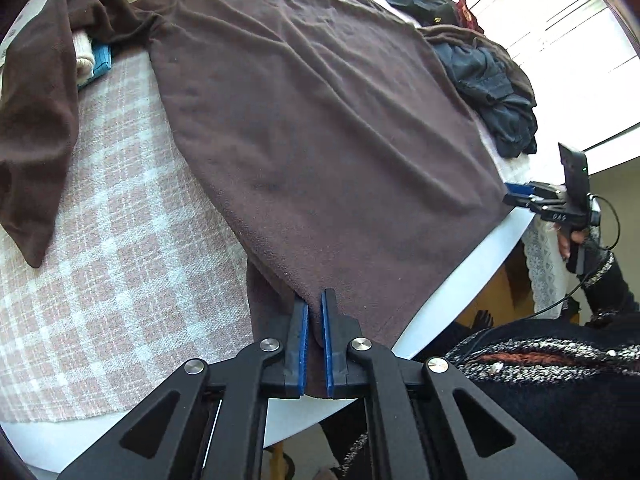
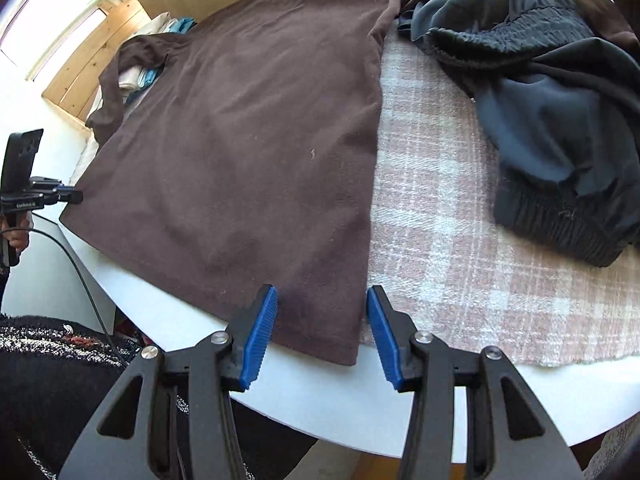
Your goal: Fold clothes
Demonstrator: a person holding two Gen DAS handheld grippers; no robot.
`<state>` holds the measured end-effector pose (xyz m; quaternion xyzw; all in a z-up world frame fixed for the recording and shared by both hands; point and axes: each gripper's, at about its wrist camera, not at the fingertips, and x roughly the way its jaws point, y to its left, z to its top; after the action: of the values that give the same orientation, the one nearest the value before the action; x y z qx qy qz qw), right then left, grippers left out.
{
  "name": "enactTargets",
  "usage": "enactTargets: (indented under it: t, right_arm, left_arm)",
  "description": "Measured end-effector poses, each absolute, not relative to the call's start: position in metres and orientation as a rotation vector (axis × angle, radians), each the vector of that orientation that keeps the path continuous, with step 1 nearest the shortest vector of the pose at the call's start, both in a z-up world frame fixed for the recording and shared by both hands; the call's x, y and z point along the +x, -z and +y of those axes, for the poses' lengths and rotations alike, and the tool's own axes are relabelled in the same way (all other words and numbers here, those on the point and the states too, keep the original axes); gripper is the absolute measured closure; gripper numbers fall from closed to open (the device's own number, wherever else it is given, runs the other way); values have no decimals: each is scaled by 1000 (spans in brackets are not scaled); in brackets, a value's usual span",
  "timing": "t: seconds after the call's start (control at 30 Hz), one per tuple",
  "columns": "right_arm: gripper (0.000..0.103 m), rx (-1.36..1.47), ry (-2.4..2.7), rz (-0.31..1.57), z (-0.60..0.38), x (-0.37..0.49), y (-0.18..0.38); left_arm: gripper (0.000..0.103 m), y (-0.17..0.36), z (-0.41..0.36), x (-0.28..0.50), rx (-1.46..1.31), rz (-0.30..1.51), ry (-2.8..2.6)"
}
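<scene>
- Left wrist view: the left gripper [image 1: 316, 312], bottom centre, had its blue pads pinched on the hem corner of the brown shirt [image 1: 320, 120], presumably to anchor it for a fold. The shirt lay spread across the frame's middle over a checked cloth [image 1: 120, 240]; one sleeve [image 1: 36, 120] trailed at left. A dark garment pile [image 1: 492, 92] sat upper right.
- Right wrist view: the right gripper [image 2: 322, 320], bottom centre, stood wide open, straddling the shirt's other hem corner without gripping it, seemingly poised to close on it. The white table [image 2: 320, 400] edge showed below.
</scene>
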<state>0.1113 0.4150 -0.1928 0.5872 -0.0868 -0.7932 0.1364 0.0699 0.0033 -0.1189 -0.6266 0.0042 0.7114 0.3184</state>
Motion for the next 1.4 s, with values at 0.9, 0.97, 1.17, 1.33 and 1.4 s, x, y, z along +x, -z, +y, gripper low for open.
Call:
enactTargets:
  t: [0.9, 0.97, 1.17, 1.33, 1.4]
  right_arm:
    - [93, 1671, 2296, -569, 458, 116, 171]
    - [93, 1685, 2288, -548, 457, 115, 171]
    - [92, 1707, 2279, -501, 451, 108, 177]
    - [81, 1720, 2287, -466, 455, 112, 178]
    - [73, 1722, 2291, -458, 457, 114, 178]
  left_arm:
    - [75, 139, -47, 85, -1777, -143, -1964]
    - [71, 138, -35, 87, -1764, -59, -1987]
    - [70, 163, -11, 87, -1817, 77, -1940]
    - [92, 169, -3, 86, -1802, 130, -1918]
    - [95, 166, -6, 85, -1794, 74, -1893]
